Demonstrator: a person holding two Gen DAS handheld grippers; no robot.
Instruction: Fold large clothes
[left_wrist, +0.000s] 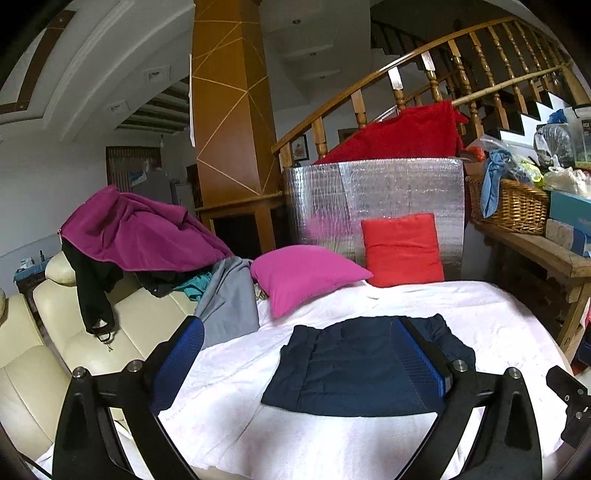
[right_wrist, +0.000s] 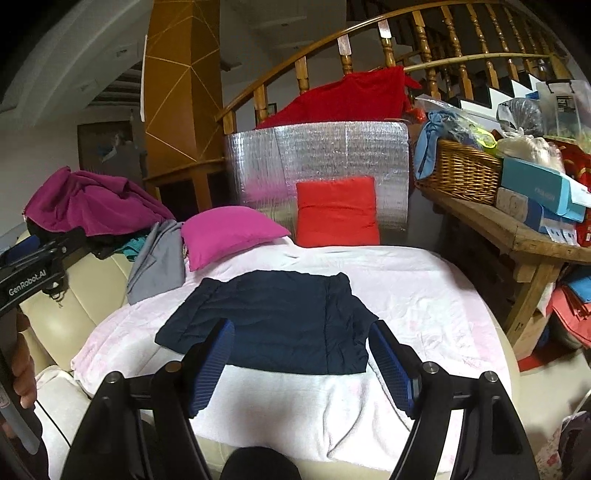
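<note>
White sheet (left_wrist: 424, 302) – folded navy garment (right_wrist: 273, 317); both grippers wide, empty.

White-covered bed (right_wrist: 424, 295) with folded navy garment (right_wrist: 280, 317), magenta pillow (right_wrist: 229, 232), red pillow (right_wrist: 336, 212).

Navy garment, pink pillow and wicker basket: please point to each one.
Navy garment (right_wrist: 273, 317): right wrist view, middle of the folded cloth.
Pink pillow (right_wrist: 229, 232): right wrist view, centre of its top face.
Wicker basket (right_wrist: 458, 173): right wrist view, woven front wall.

Left hand (right_wrist: 20, 363) cut off at the edge (fingers only); background figure (left_wrist: 155, 182) blurred.
</note>
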